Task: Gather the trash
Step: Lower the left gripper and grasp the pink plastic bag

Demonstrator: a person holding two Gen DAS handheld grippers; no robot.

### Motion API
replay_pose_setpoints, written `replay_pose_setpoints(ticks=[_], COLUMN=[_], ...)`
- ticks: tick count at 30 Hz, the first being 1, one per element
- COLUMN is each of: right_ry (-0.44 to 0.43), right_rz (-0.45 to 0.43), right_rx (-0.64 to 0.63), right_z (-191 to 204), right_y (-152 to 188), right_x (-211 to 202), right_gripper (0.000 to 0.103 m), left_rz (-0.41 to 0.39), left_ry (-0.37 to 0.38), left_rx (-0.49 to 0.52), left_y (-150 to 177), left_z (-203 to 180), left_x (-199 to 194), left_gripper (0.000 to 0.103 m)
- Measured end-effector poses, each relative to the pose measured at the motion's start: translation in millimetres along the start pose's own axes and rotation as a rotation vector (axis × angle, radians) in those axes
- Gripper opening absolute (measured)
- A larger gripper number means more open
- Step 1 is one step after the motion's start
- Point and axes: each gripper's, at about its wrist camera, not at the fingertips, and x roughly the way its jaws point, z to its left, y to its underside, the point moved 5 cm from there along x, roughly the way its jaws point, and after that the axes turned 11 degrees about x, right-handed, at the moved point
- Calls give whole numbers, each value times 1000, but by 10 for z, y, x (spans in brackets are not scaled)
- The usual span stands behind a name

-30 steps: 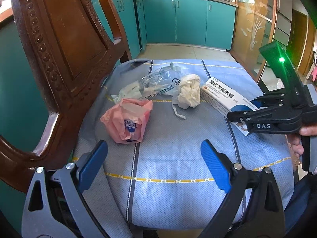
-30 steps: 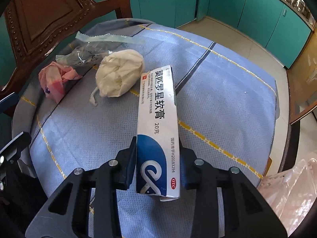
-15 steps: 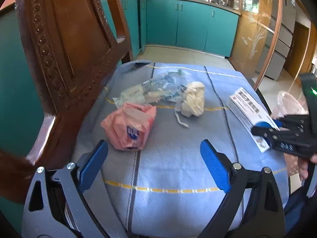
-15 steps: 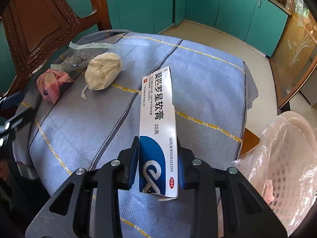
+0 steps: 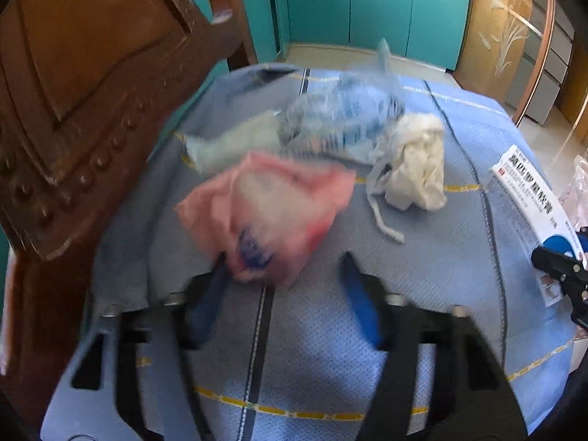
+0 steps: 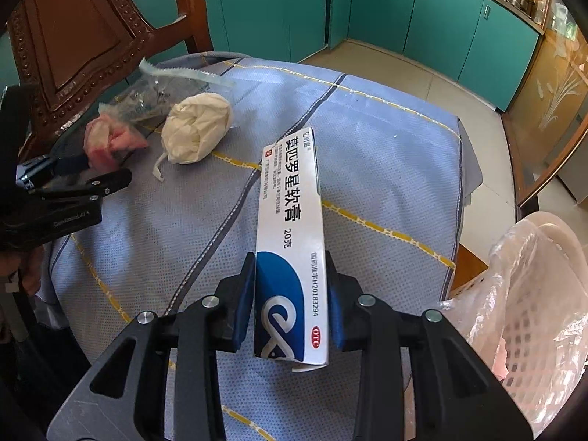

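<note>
R tool point(image 6: 290, 294) clamped on ointment box point(image 6: 290, 235), L tool point(image 5: 283, 290) spread wide at pink wrapper point(image 5: 272, 213), blurry.

Left gripper point(image 5: 283, 286): jaws spread wide, blue pads apart, nothing clamped between them; blurred in its own view. Right gripper point(image 6: 291, 294): jaws closed tight, both blue pads pressed flat against the sides of the held carton, which projects forward from between its fingers.
</note>
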Motion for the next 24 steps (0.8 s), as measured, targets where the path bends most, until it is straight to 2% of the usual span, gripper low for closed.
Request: replay_pose_setpoints(ticks=[2, 6, 15, 24], right_ry=[4, 2, 11, 38], right_rz=[-2, -14, -37, -53], right_rx=[-2, -17, 9, 11], right_z=[6, 38, -11, -54], right_y=[1, 8, -2, 18], right_x=[13, -11, -75, -152], right_gripper=[34, 35, 35, 35], left_rz=[-11, -32, -83, -84], left_ry=[10, 54, 160, 189], left_rx=[-2, -4, 76, 120], left_y=[38, 136, 362, 414], left_z=[1, -32, -363, -577], left_x=[-36, -181, -697, -827], left_gripper=[34, 28, 28, 28])
